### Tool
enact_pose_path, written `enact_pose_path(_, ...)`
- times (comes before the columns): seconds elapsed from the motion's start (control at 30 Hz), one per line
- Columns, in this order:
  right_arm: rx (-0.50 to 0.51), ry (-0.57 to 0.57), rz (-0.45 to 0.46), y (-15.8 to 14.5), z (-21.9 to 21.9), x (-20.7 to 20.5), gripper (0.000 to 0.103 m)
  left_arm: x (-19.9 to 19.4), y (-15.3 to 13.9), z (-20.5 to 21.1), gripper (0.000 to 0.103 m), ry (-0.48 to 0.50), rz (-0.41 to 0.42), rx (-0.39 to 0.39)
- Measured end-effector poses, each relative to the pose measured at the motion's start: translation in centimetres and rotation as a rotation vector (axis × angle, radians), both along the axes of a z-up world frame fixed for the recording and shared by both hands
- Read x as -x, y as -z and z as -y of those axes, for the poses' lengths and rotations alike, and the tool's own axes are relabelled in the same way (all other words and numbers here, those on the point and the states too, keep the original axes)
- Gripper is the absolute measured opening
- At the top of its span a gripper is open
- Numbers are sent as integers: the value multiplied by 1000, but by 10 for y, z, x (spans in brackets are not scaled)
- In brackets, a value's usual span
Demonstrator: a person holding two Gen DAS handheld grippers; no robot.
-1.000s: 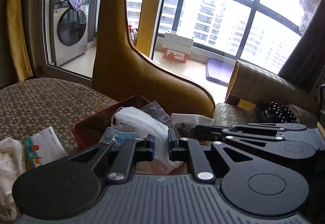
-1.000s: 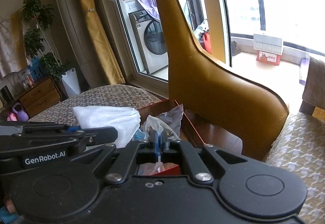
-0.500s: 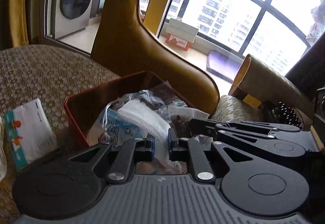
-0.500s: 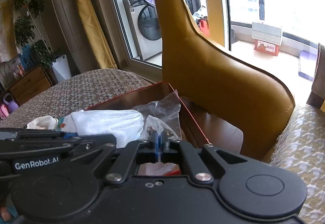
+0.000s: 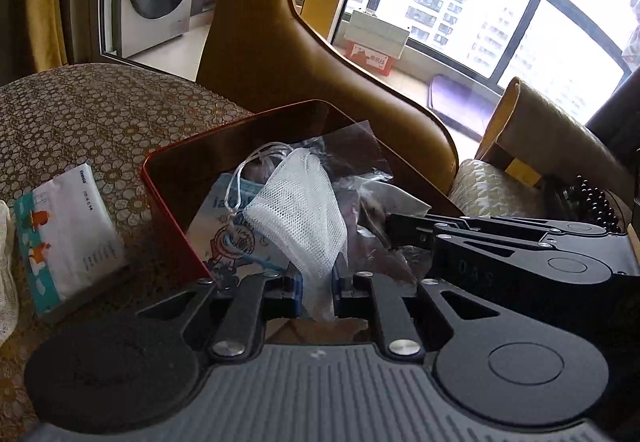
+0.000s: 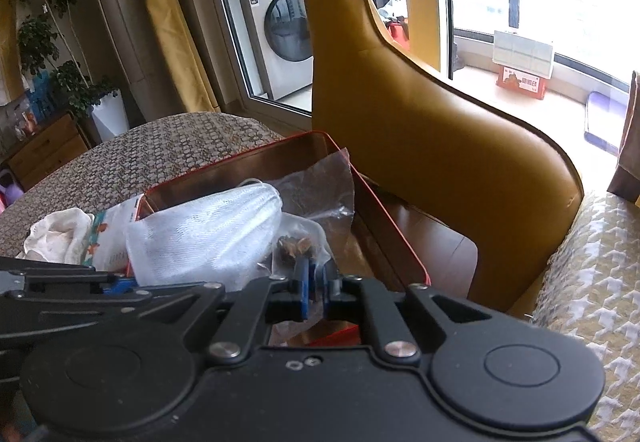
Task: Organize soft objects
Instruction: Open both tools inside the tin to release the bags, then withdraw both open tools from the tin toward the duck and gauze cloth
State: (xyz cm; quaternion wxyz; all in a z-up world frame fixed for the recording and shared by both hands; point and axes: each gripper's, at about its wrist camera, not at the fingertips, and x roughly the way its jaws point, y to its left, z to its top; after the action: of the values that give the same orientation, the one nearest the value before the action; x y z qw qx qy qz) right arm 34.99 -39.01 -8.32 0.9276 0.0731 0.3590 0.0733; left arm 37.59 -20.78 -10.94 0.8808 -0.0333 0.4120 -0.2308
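A red tin box (image 5: 172,161) sits on the patterned table and holds a blue printed mask packet (image 5: 228,238) and a clear plastic bag of dried bits (image 6: 316,197). My left gripper (image 5: 316,282) is shut on a white mesh bag (image 5: 300,209), which hangs over the box. Just to its right, my right gripper (image 6: 316,274) hovers low over the box. Its jaws are opening, a narrow gap shows between the blue pads, and the clear bag's edge lies at their tips without being pressed.
A tissue pack (image 5: 64,234) and a crumpled white cloth (image 6: 56,234) lie on the table left of the box. A yellow chair back (image 5: 288,61) rises right behind the box. A houndstooth cushion (image 6: 592,282) is at the right.
Both grippers have sunk toward the red box, which now fills more of each view. The right gripper's pads, earlier pinched on the clear bag, have parted slightly.
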Motion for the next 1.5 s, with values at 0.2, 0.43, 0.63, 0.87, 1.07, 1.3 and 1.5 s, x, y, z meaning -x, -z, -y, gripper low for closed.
enact_pose_path(0.2, 18, -12, -5, 0, -2, 0, 18, 2, 1, -3, 48, -1, -21, 3)
enact_pose_path(0.43, 28, -21, 12, -6, 0, 6, 30, 12, -9, -8, 58, -9, 2, 18)
enact_pose_path(0.63, 36, -27, 33, -18, 1, 17, 40, 27, -23, -12, 60, -5, 44, 12)
enact_pose_path(0.87, 23, -49, 58, -38, 0, 38, 41, 51, -48, -22, 61, 1, 112, -1)
enact_pose_path(1.07, 15, -91, 87, -57, -8, 63, 44, 78, -69, -35, 61, -1, 169, -7)
enact_pose_path(1.3, -12, -135, 122, -79, -26, 94, 49, 107, -90, -53, 61, -23, 229, -21)
enact_pose_path(1.5, -32, -164, 148, -93, -42, 113, 51, 132, -103, -74, 69, -54, 271, -23)
